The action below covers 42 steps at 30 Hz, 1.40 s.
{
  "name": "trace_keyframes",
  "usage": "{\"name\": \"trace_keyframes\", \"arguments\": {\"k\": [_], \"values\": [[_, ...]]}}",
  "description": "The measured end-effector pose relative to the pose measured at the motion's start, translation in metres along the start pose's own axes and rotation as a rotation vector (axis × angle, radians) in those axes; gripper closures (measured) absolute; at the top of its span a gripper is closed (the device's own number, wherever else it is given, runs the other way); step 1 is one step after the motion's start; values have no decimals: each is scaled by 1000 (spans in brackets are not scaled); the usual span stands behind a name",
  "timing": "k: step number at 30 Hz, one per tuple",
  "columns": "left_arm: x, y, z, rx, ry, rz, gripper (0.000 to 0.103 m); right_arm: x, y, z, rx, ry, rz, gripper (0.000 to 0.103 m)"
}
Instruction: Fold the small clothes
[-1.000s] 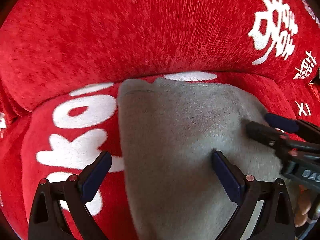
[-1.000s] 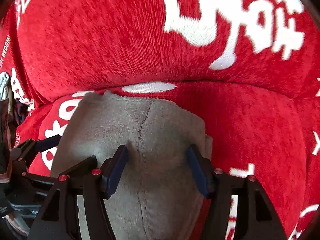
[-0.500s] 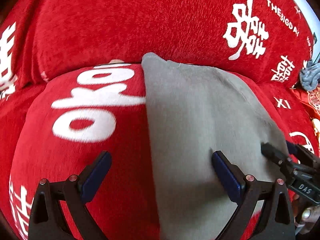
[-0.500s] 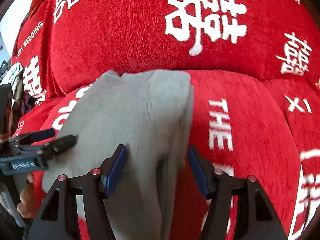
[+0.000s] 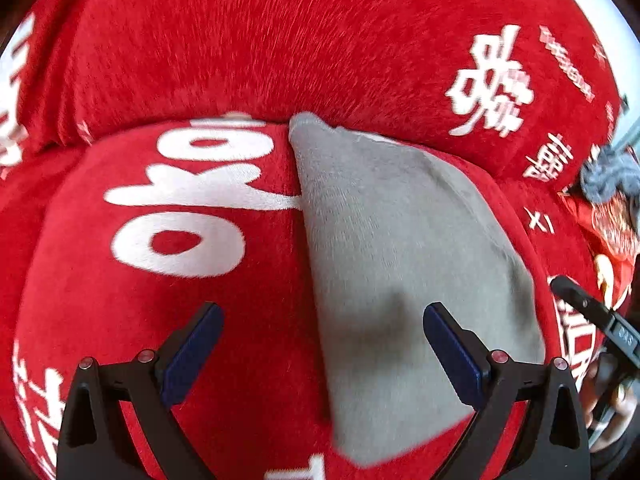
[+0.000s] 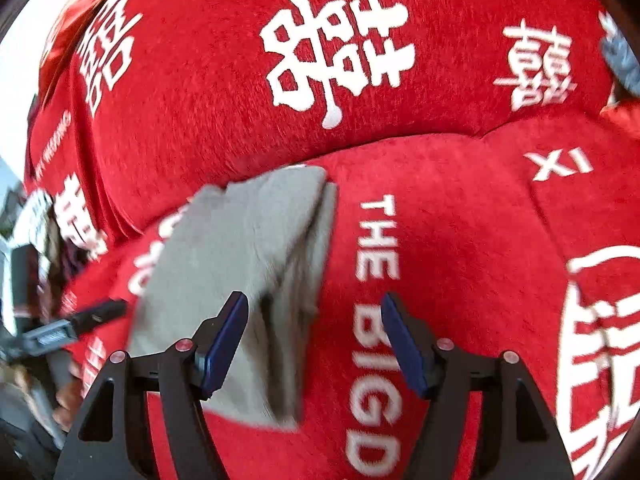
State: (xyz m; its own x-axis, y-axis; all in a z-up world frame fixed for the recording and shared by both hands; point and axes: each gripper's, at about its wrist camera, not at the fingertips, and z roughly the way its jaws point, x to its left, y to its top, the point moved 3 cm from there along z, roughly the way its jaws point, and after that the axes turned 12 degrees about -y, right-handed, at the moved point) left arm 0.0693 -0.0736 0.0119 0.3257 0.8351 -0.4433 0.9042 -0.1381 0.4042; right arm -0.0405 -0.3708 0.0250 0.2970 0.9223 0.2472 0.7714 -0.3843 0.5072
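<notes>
Grey garment [image 5: 400,248] is our landmark: it lies folded into a narrow strip on the red sofa seat [image 5: 168,320], its far end against the foot of the red backrest [image 5: 280,48]. In the right wrist view its right side shows stacked layers, which we read as folds already made, so it seems laid flat to be left there or folded once more.

We hold the left hand-held gripper [image 5: 320,344] apart over the garment's left edge, one finger above the fabric and the other above bare seat, gripping nothing. Our right hand-held gripper [image 6: 314,340] has just been opening; it stands apart at the garment's right edge, with only that edge below the gap and nothing pinched.

Beyond the garment's right side a grey-blue cloth [image 5: 608,176] lies bunched on patterned red fabric, well apart. Nothing rests on the garment, so we judge access clear.
</notes>
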Motion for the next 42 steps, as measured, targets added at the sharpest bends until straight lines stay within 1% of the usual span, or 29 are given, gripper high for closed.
{"name": "trace_keyframes", "arguments": {"k": [2, 5, 6, 8, 10, 12, 13, 15, 17, 18, 20, 22, 25, 28, 31, 37, 42], "values": [[1, 10, 19, 48, -44, -41, 2, 6, 10, 18, 56, 58, 34, 30], [-4, 17, 43, 99, -46, -39, 2, 20, 16, 48, 127, 75, 47, 30], [-6, 18, 49, 110, -45, -30, 2, 23, 17, 58, 143, 66, 43, 30], [-9, 18, 61, 129, -59, -20, 2, 28, 17, 77, 189, 75, 42, 30], [-7, 20, 66, 126, -80, -31, 2, 32, 16, 92, 217, 115, 56, 31], [-5, 21, 70, 115, -99, -45, 2, 37, 17, 96, 197, 127, 46, 30], [-6, 21, 70, 107, -100, -38, 6, 40, 18, 99, 191, 128, 34, 31], [-14, 21, 70, 93, -128, -3, 22, 45, 18, 101, 182, 137, 14, 34], [-19, 19, 67, 76, -107, 21, 27, 50, 18, 101, 168, 141, -9, 41], [-21, 19, 66, 67, -103, 34, 30, 51, 18, 102, 162, 148, -15, 43], [-23, 19, 62, 49, -89, 56, 36, 55, 18, 100, 146, 162, -30, 53], [-27, 21, 59, 35, -79, 69, 48, 57, 18, 97, 127, 156, -52, 58], [-33, 21, 53, 20, -45, 108, 55, 67, 17, 90, 93, 118, -103, 63], [-38, 21, 51, 9, -16, 136, 59, 75, 17, 84, 74, 90, -132, 65], [-38, 20, 47, 2, -19, 133, 61, 78, 18, 81, 68, 81, -139, 66], [-39, 17, 42, 3, -16, 130, 62, 82, 18, 72, 53, 74, -139, 67], [-39, 11, 37, 13, -19, 120, 63, 84, 13, 64, 60, 69, -145, 67]]}}
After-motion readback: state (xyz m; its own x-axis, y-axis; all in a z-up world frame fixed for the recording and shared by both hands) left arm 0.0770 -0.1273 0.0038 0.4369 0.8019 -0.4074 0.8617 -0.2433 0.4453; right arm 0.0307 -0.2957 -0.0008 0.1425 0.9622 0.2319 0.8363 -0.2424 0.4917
